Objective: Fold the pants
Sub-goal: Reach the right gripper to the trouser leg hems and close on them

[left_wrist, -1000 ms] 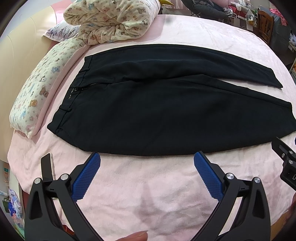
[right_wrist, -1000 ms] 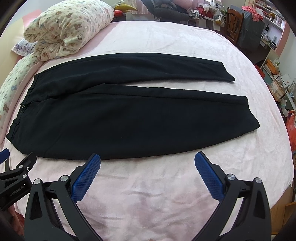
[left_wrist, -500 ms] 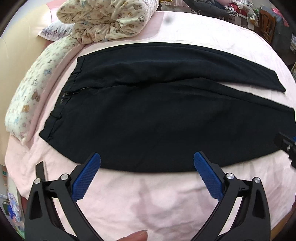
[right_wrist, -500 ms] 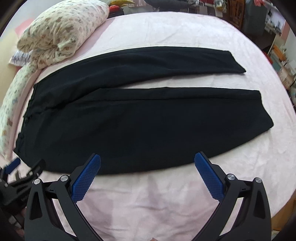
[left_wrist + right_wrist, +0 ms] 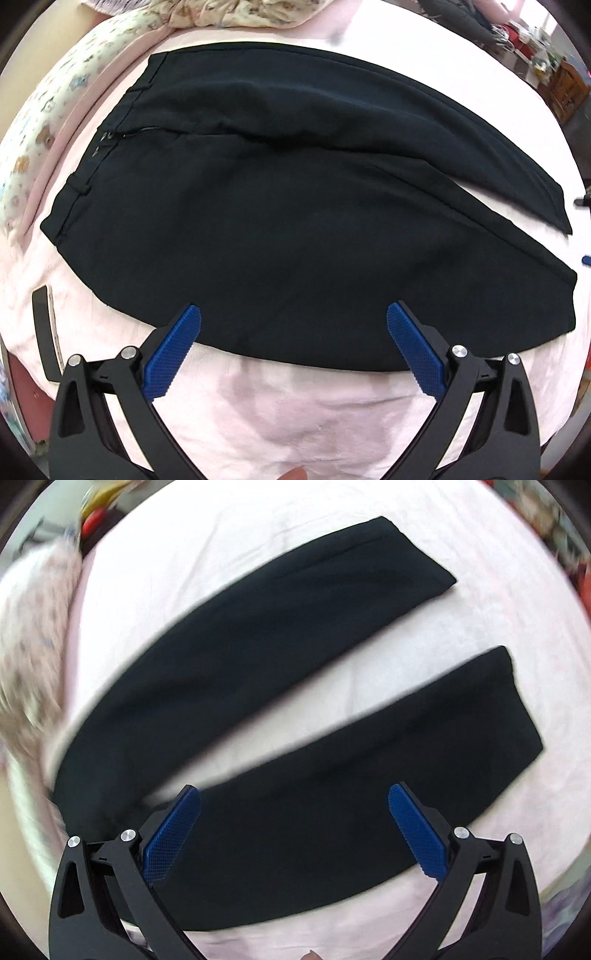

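Left wrist view first: the left gripper [image 5: 293,321] has dropped in close, jaws spread wide and holding nothing, blue pads hanging over the near edge of the black pants [image 5: 295,221]. The pants lie flat on the pink bed [image 5: 295,406], waistband [image 5: 99,158] off to the left beside the patterned pillow [image 5: 40,122], both legs running away to the right. A second ago this gripper hung well back with bare sheet between pads and cloth; now that gap is gone.

Over to the right wrist view: it is smeared with motion, so fine detail is hard to trust. The right gripper [image 5: 294,801] has swung over the leg end, jaws equally wide and empty, straddling the near leg [image 5: 351,794], with the far leg [image 5: 258,635] lying apart across a strip of sheet.

Both tools closing in together suggests the first pinch is imminent, probably lifting the near edge to lay one leg over the other.
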Tool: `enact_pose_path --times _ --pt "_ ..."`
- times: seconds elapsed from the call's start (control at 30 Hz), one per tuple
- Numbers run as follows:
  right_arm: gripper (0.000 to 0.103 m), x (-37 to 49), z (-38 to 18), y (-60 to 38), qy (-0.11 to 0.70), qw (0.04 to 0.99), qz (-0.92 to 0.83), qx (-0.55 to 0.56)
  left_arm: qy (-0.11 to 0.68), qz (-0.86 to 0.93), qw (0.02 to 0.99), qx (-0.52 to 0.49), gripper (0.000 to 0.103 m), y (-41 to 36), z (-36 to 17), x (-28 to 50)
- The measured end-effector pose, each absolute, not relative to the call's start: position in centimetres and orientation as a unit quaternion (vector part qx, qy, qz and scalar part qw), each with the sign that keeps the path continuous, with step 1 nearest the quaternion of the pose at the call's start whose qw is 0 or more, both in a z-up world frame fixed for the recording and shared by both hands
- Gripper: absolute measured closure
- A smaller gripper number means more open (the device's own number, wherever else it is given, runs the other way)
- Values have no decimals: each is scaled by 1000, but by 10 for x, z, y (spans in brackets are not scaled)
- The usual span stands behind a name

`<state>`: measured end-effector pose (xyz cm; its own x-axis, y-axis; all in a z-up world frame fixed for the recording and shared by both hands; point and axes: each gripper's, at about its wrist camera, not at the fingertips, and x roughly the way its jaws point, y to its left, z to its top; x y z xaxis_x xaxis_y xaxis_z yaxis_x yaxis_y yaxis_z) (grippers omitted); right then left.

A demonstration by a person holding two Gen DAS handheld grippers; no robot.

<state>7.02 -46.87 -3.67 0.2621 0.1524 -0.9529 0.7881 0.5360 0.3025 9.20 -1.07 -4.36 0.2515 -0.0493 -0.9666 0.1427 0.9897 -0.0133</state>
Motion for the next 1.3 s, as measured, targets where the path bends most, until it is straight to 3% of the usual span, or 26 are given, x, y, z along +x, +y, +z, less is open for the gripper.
enact_pose_path --times 0.2,0.43,0.6,0.93,1.1,1.3 --pt "1 113 -53 -539 557 596 -286 503 603 -38 792 83 2 -25 -47 97" --pt "4 161 -95 -583 538 532 -334 562 646 -49 760 48 2 -23 -72 97" --pt "18 198 -108 -584 544 545 -382 511 685 -43 726 26 2 -13 -99 90" --pt "18 236 -126 -561 559 521 -461 452 690 -49 720 60 2 -9 -113 85" --pt "18 236 -121 -543 518 500 -496 485 682 -58 726 69 2 -5 -110 86" --pt "16 242 -129 -524 540 523 -497 433 676 -58 732 69 2 -13 -100 73"
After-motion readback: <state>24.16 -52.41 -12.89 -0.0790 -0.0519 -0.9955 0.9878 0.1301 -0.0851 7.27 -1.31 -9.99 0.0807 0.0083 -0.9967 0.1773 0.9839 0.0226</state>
